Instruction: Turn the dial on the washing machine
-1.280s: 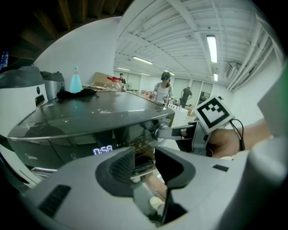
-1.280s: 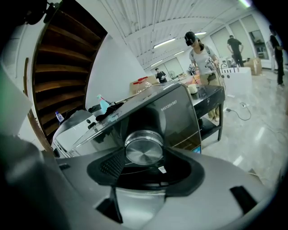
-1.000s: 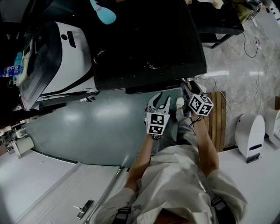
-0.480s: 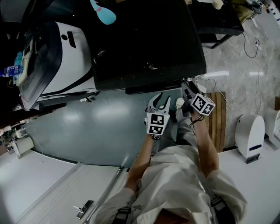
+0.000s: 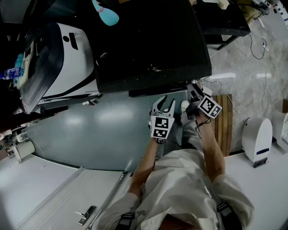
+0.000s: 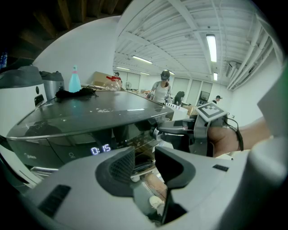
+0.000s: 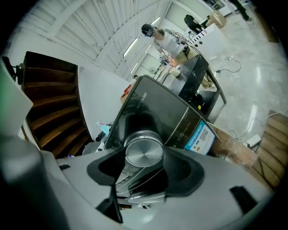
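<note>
Two grippers show in the head view. The right gripper [image 5: 191,88] reaches to the front edge of the dark washing machine [image 5: 148,40], close to its right corner. The left gripper [image 5: 165,103] hangs just beside it over the floor and touches nothing. I count one dark washing machine, one white machine [image 5: 67,54] to its left, and one blue bottle [image 5: 106,12] at the back.

In the left gripper view, the left gripper's jaws stand apart with nothing between them. One lit number screen [image 6: 101,149] glows on the machine's front.

In the right gripper view, the right gripper's jaws squeeze one round silver dial [image 7: 144,150], with one pad on each side. The dial sits on the dark front panel, near one blue sticker [image 7: 201,134].

To turn it well, I think the hand should roll around the dial's own middle. The squeeze should be the same on both sides, so the smooth metal does not slip. It should not pull outward. Watching the number screen would show when the dial has clicked over.
</note>
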Demonstrator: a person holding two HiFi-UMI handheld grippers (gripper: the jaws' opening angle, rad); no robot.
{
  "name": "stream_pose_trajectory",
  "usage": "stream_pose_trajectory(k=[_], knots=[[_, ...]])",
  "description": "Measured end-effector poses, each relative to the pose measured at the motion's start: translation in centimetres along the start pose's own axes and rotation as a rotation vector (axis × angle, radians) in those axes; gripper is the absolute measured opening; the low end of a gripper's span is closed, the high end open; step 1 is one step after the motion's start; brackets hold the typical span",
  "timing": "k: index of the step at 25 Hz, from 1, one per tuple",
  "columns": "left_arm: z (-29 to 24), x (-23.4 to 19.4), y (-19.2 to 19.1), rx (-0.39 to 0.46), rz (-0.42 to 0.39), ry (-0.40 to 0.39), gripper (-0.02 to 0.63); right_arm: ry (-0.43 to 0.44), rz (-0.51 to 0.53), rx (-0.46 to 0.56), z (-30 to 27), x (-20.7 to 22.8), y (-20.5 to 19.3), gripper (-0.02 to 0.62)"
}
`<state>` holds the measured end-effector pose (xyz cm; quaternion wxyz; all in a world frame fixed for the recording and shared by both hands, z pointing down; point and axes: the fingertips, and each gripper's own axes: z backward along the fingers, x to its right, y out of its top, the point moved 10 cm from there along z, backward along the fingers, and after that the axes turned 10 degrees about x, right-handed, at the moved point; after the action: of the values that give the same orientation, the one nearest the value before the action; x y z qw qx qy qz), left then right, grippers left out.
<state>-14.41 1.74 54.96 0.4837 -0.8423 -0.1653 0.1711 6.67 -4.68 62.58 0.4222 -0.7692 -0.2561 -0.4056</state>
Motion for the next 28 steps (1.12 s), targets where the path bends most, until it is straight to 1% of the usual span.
stream_pose_trajectory(k=[8, 16, 26, 28], knots=[[-0.1, 0.2, -0.1, -0.001, -0.001, -0.004, 0.144, 0.017, -0.108, 0.028, 0.1, 0.4, -0.2, 0.268], [-0.2, 0.3, -0.2, -0.006, -0.003, -0.002, 0.144, 0.042, -0.251, 0.068, 0.1, 1.1, -0.6, 0.268], [-0.3, 0.6, -0.2, -0.013, -0.003, -0.008, 0.144, 0.055, -0.345, 0.087, 0.1, 1.4, -0.9, 0.268], [-0.3, 0.6, -0.3, -0.014, -0.002, -0.008, 0.144, 0.065, -0.377, 0.096, 0.1, 1.7, -1.0, 0.268]])
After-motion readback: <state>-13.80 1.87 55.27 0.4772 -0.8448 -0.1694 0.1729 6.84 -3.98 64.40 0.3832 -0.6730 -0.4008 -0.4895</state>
